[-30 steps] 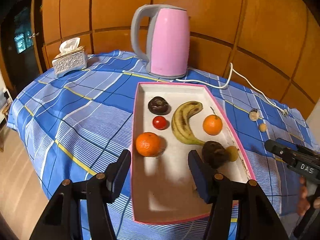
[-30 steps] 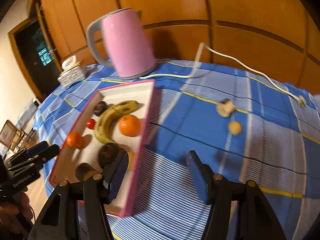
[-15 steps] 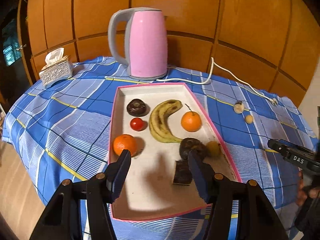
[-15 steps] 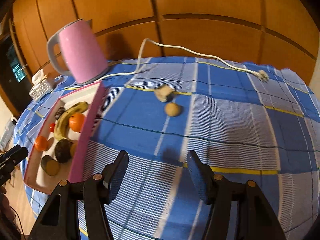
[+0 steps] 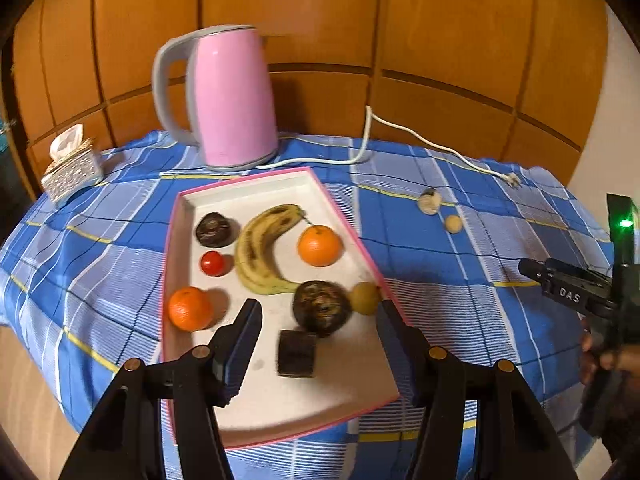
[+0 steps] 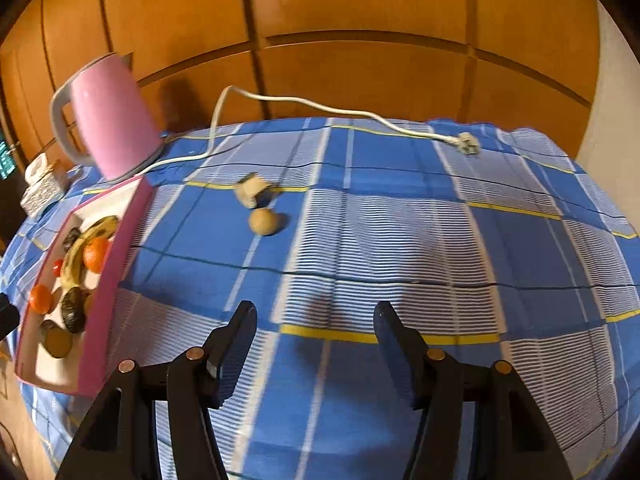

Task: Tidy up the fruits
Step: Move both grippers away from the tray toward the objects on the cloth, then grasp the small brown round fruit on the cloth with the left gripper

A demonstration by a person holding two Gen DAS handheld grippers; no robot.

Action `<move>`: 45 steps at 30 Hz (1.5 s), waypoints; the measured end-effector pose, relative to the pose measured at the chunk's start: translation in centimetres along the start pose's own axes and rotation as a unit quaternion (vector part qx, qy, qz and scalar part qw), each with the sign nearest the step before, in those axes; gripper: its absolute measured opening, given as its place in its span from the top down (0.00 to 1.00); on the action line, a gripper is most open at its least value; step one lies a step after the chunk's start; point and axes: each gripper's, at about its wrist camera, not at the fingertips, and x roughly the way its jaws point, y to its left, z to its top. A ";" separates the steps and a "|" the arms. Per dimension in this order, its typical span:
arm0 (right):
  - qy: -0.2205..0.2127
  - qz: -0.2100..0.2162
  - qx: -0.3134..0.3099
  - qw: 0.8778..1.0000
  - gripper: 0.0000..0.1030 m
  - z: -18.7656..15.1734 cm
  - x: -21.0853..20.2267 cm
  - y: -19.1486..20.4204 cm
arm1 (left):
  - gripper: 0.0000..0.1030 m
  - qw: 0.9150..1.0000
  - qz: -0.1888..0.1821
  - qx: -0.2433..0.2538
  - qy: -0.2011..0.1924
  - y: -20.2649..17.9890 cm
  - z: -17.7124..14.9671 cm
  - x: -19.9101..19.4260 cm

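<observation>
Two small pieces are seen outside the pink tray [image 5: 178,240], on the blue checked cloth [image 6: 400,240]; a pale lumpy piece [image 6: 250,192] and, just beside it at its five o'clock, a round tan fruit [image 6: 263,222]. Within the tray are noted, left to right: an orange [image 5: 190,309], a red tomato [image 5: 213,263], a dark fruit [image 5: 214,230], a banana [image 5: 260,252], a dark cut block [image 5: 296,354], a second dark fruit [image 5: 322,308], another orange [image 5: 320,245], a yellowish fruit [image 5: 366,298] against the right wall. The left gripper [image 5: 319,344] is held over the tray's near end, jaws apart, nothing between them; the right gripper [image 6: 312,344] is held over bare cloth, jaws apart and empty, the loose pieces lying at about eleven o'clock, well apart from it. The step in hand is judged to be the reach for the tan fruit; it should be straddled squarely and closed on gently, since a round fruit is likely to roll; the white cord [image 6: 304,102] at twelve o'clock is best avoided.
</observation>
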 end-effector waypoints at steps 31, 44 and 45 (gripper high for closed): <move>0.004 -0.104 0.067 0.992 0.38 -1.6 3.8 -8.4 | 0.52 0.984 -0.151 0.050 0.084 -11.6 5.9 10.0; -0.004 -0.088 0.071 0.994 0.33 -1.8 3.8 -8.6 | 0.57 0.984 -0.134 0.030 0.117 -15.3 9.2 18.2; -0.004 -0.088 0.071 0.994 0.32 -1.8 3.8 -8.6 | 0.57 0.984 -0.128 0.032 0.118 -15.5 9.4 18.7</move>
